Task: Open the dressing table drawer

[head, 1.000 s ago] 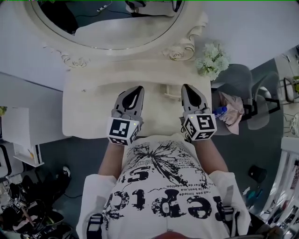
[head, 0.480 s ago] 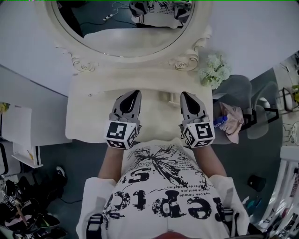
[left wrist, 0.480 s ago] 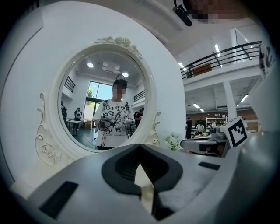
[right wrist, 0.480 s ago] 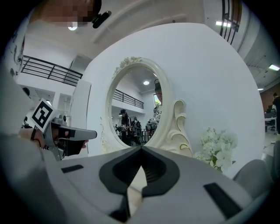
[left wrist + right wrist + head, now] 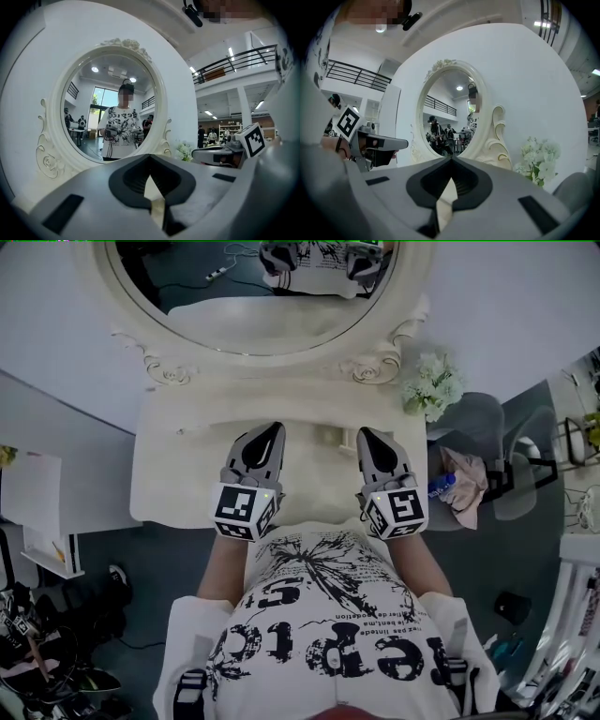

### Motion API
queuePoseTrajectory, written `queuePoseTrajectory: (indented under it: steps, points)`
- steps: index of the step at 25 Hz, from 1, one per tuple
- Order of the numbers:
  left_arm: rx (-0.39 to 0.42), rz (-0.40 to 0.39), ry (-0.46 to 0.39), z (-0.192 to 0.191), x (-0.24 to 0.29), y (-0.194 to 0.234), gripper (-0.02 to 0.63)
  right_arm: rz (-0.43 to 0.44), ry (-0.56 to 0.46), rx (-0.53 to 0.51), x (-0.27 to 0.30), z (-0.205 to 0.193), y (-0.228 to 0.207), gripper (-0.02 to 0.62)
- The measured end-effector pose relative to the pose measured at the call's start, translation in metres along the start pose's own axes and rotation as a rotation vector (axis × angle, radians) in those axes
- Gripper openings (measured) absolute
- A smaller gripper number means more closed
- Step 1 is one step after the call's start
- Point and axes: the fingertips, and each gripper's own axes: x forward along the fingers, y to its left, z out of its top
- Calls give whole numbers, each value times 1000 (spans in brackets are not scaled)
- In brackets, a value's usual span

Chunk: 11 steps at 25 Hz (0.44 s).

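Observation:
The cream dressing table (image 5: 173,479) stands in front of me under its oval mirror (image 5: 248,296). Its drawer front is hidden below the table's near edge and behind my body. My left gripper (image 5: 273,429) hovers over the middle of the tabletop, shut, with nothing in it. My right gripper (image 5: 366,434) hovers beside it to the right, also shut and empty. In the left gripper view the left gripper (image 5: 150,156) points at the mirror (image 5: 110,108). In the right gripper view the right gripper (image 5: 451,157) points at the mirror's right frame (image 5: 494,136).
A small cream object (image 5: 341,437) lies on the tabletop between the grippers. White flowers (image 5: 431,385) stand at the table's right end. A grey chair (image 5: 487,423) with a pink cloth (image 5: 466,470) is on the right. A white cabinet (image 5: 37,512) and floor clutter (image 5: 47,662) are on the left.
Both grippers have edged a little further over the tabletop towards the mirror, and the view has tipped to show more of the mirror. Both stay shut.

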Motion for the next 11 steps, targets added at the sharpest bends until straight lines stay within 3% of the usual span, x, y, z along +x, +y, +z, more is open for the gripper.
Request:
queuePoseTrajectory:
  steps: [11]
  points:
    - [22,-17,-6,3,1,-5,8,-6,-3,10,0,-1,-1,17]
